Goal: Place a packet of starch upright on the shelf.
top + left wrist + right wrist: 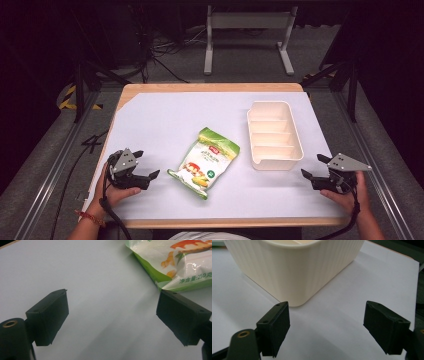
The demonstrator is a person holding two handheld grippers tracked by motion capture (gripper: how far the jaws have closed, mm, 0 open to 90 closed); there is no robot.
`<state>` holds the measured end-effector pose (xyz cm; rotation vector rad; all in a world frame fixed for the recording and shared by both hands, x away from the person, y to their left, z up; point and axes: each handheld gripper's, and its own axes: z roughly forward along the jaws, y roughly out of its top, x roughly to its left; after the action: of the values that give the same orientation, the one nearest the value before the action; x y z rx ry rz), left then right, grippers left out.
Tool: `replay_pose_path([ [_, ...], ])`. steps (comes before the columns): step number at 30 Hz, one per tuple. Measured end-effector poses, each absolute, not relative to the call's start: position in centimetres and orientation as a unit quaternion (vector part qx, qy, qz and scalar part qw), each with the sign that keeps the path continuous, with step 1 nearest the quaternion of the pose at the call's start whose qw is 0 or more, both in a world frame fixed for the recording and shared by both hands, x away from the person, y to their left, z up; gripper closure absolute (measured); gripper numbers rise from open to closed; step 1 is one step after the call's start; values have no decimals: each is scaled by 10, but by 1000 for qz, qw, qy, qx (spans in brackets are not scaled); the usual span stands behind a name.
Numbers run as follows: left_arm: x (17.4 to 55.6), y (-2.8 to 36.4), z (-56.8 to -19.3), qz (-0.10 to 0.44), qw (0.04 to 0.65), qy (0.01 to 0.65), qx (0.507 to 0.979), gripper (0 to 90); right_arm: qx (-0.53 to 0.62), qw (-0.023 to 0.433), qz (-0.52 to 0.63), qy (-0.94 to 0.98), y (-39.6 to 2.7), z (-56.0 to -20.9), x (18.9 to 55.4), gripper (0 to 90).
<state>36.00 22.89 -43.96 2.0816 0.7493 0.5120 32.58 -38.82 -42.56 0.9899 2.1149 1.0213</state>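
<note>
A green and white snack bag (pixel 205 162) lies flat in the middle of the white table (pixel 165 115). A cream divided tray (pixel 273 135) with several compartments stands to its right. My left gripper (pixel 147 165) rests open at the front left, jaws pointing at the bag, nothing between them. In the left gripper view the bag's corner (pixel 172 262) lies just past the right jaw, with the left gripper (pixel 112 312) empty. My right gripper (pixel 312 167) is open at the front right, near the tray's near corner (pixel 294 272); the right gripper (pixel 325 322) holds nothing.
The table's wooden edge (pixel 210 87) shows at the back and front. Beyond it stand a white metal frame (pixel 247 35) and cables on the grey floor. Aluminium rails run along both sides of the table.
</note>
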Motion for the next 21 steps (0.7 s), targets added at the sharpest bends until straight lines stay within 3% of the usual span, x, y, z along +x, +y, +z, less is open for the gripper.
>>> replay_pose_path([
  [10, 355, 231, -442, 193, 419, 305, 833, 111, 361, 294, 404, 788, -390, -408, 319, 227],
  [21, 354, 228, -444, 182, 428, 299, 834, 92, 305, 311, 429, 791, -358, -352, 307, 218],
])
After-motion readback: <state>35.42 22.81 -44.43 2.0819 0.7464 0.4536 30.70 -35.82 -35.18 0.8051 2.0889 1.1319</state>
